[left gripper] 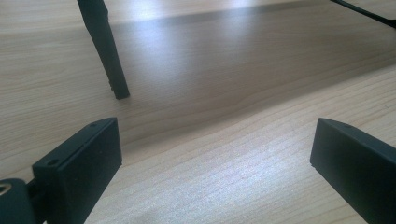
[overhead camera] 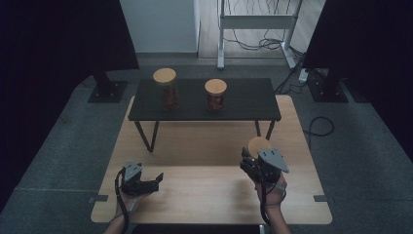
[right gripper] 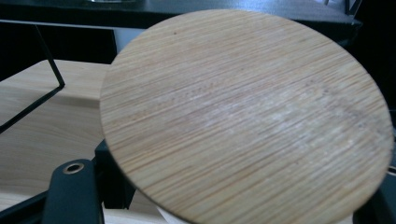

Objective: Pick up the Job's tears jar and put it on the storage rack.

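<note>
Bamboo grain of a round lid (right gripper: 245,116) sits right over the right gripper's (overhead camera: 253,163) jaws, which are clamped tight on what looks like a jar under that lid, though the body is hidden beneath it. Gripping below the lid probably keeps the jar upright and leaves its base free for setting down. Beyond these jaws stands a low black shelf (overhead camera: 243,105) with two more lidded jars (overhead camera: 165,88) (overhead camera: 215,95), likely where this one belongs. That hand is held up off the bench (overhead camera: 204,195), jaws pointing forward. To the other side, the left gripper (overhead camera: 153,179) rests low with jaws wide and empty, aimed across bare wood toward a shelf leg (left gripper: 105,51), seemingly waiting.
</note>
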`<control>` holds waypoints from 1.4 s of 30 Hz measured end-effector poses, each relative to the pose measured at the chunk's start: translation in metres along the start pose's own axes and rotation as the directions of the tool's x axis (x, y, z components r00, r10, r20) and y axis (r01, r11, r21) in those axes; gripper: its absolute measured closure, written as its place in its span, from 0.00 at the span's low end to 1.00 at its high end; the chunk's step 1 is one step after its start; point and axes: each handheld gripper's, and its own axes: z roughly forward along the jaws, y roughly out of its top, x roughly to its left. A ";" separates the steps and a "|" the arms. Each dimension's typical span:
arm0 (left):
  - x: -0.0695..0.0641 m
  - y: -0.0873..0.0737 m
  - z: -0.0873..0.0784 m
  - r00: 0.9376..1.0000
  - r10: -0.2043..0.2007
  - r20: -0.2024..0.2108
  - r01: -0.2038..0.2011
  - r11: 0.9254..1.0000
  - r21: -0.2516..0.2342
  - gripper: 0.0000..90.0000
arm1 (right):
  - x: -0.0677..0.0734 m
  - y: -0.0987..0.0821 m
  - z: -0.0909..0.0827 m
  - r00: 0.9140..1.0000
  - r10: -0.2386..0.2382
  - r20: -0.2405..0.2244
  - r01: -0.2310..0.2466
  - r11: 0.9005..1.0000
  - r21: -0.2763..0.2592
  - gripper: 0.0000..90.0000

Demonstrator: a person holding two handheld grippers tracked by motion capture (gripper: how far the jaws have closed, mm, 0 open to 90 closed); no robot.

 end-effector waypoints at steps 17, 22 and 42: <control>0.000 0.000 0.000 1.000 -0.005 0.001 0.005 1.000 -0.004 0.02 | 0.002 0.015 0.000 0.999 -0.040 -0.004 0.039 0.999 -0.023 0.28; 0.000 0.000 0.000 1.000 -0.005 0.000 0.005 1.000 -0.004 0.02 | 0.002 0.019 0.000 0.999 -0.043 -0.005 0.042 0.999 -0.026 0.28; 0.000 -0.001 0.000 1.000 -0.005 -0.003 0.005 1.000 -0.003 0.02 | -0.003 0.041 0.001 0.999 -0.042 0.010 0.042 0.997 -0.060 0.28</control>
